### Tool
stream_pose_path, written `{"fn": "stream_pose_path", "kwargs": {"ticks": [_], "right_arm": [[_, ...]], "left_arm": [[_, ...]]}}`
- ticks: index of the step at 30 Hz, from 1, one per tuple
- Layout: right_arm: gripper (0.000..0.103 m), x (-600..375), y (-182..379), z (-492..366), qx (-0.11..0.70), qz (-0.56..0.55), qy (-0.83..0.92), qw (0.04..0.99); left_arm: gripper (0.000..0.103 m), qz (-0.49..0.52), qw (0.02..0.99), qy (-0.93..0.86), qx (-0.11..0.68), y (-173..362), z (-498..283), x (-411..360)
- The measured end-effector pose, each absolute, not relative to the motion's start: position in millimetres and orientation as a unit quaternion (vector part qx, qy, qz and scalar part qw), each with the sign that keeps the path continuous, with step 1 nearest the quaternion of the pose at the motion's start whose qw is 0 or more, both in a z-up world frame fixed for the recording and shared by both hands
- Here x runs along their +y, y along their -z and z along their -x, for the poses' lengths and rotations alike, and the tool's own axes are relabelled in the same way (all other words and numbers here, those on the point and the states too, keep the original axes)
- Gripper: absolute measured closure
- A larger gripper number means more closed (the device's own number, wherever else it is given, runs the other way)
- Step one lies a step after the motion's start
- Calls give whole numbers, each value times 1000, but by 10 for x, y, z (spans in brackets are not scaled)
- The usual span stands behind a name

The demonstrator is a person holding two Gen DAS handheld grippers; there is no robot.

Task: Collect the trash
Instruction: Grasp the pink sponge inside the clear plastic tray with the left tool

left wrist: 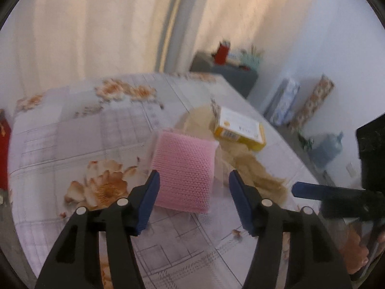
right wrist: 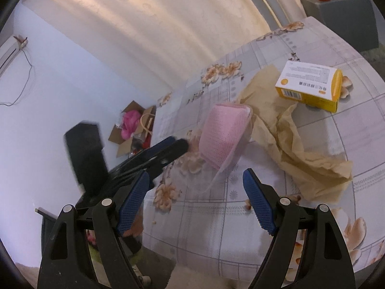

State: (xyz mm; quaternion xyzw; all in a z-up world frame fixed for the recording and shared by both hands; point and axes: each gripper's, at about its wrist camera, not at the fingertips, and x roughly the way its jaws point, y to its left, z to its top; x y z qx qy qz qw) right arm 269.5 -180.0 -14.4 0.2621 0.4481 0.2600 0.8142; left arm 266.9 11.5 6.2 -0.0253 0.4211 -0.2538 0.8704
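Observation:
A pink mesh sponge in a clear wrapper (left wrist: 184, 171) lies on the floral tablecloth (left wrist: 72, 139). My left gripper (left wrist: 193, 185) is open, its jaws either side of the sponge's near edge, just above it. Behind the sponge lie a crumpled tan paper (left wrist: 250, 166) and a yellow and white box (left wrist: 240, 128). In the right wrist view my right gripper (right wrist: 196, 187) is open and empty, short of the sponge (right wrist: 222, 132), with the paper (right wrist: 296, 144) and box (right wrist: 311, 85) to the right. The left gripper's fingers (right wrist: 168, 148) come in from the left.
The right gripper's finger (left wrist: 312, 190) shows at the right edge of the left wrist view. An open cardboard box with pink stuff (right wrist: 134, 127) stands on the floor past the table. A grey cabinet (left wrist: 231, 72) and a water jug (left wrist: 324, 149) stand beyond the table.

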Motion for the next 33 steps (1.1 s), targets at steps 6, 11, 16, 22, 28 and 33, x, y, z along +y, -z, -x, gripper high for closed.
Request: {"fn": "stream_pose_path", "kwargs": {"ticks": [6, 11, 16, 22, 28, 33], "right_arm": [[26, -1918, 257, -2695, 446, -287, -258, 807], [26, -2052, 273, -2660, 442, -303, -259, 804], [26, -2127, 278, -2613, 438, -314, -265, 800], [26, -2184, 267, -2537, 436, -323, -269, 796], [26, -2224, 270, -2499, 436, -327, -270, 794], [26, -2234, 287, -2489, 437, -332, -271, 791]], "left_arm": [[42, -24, 846, 238, 477, 175, -2893, -108], [41, -51, 845, 213, 488, 259, -2956, -194], [32, -69, 843, 195, 496, 310, -3038, -267], [26, -92, 838, 183, 505, 373, -3051, -343], [24, -101, 830, 178, 519, 368, -3061, -380], [23, -101, 822, 180, 530, 379, -3108, -393]]}}
